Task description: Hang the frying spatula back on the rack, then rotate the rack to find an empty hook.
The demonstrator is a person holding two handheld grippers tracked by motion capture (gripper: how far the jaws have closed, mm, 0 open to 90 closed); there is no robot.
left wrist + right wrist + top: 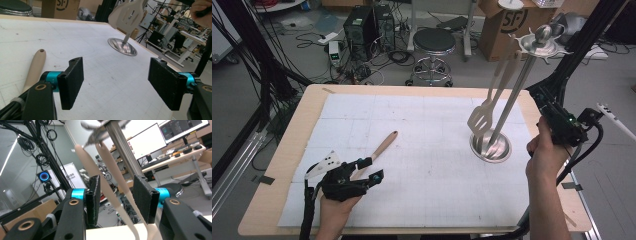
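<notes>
We keep our left gripper (pixel 371 170) low over the white mat (pixel 427 165) at the near left, jaws spread wide with nothing between them. A utensil with a beige handle (pixel 383 146) lies on the mat just beyond it, its far end pointing away. At the right, a metal stand (pixel 504 110) rises from its round steel base (pixel 490 146), with beige slotted spatulas (pixel 481 119) hanging from the top hooks. Our right gripper (pixel 117 200) is raised at the table's right edge, jaws parted around two hanging handles (pixel 110 182) without pinching them.
</notes>
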